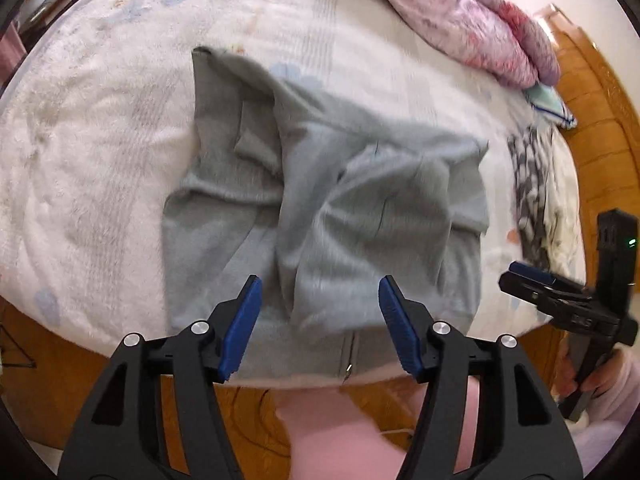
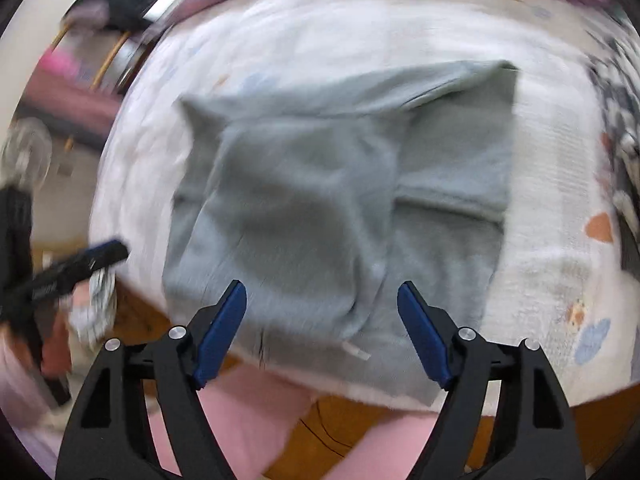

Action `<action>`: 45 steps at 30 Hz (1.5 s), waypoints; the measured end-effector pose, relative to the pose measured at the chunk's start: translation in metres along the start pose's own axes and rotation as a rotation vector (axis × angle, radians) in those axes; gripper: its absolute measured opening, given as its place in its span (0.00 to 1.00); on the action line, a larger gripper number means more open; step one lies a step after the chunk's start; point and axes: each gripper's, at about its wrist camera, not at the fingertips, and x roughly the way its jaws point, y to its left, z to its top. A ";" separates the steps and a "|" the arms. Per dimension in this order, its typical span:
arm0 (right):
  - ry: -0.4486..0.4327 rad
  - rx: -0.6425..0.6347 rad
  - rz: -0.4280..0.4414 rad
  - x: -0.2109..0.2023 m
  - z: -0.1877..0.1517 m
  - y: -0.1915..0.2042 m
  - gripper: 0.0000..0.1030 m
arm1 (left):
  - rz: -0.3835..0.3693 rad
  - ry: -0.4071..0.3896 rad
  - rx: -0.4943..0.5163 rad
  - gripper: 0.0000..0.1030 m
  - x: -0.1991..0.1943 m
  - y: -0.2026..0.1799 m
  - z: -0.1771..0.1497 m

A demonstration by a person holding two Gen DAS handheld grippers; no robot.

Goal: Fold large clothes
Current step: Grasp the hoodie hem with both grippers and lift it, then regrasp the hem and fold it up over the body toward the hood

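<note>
Left wrist view gives me the grey knitted garment (image 1: 320, 200), a large soft piece lying rumpled and partly folded over itself on the white fleecy bed cover (image 1: 100, 160), its near hem hanging at the bed's front edge where a short zip shows. My left gripper (image 1: 320, 320), black with blue ribbed pads, points steeply down over that near hem; its jaws stand well apart with nothing pinched between them, the cloth lying below the pads rather than in them. At the right edge of this view I see my right gripper (image 1: 536, 280) held by a hand (image 1: 576, 376) in a pale pink sleeve, just off the garment's right side. Right wrist view shows the same grey garment (image 2: 340, 208) from the other end, blurred, and the right gripper (image 2: 322, 328) tipped down over its near hem, jaws spread wide and empty. The left gripper (image 2: 104, 256) shows blurred at that view's left edge. Farther out, a pink and lilac floral quilt (image 1: 460, 16) is heaped at the far right of the bed, a black-and-white patterned cloth (image 1: 532, 184) lies along the right side, and orange wooden flooring (image 1: 592, 120) runs beyond.
</note>
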 end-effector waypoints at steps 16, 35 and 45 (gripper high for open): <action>0.381 0.082 -0.003 0.125 -0.045 -0.009 0.08 | 0.086 0.455 -0.081 0.12 0.135 0.017 -0.050; -0.049 0.528 0.258 0.037 0.130 -0.135 0.73 | 0.019 0.076 -0.234 0.66 0.094 0.049 0.161; 0.045 0.639 0.468 0.099 0.163 -0.141 0.04 | -0.007 0.060 -0.310 0.04 0.141 0.059 0.207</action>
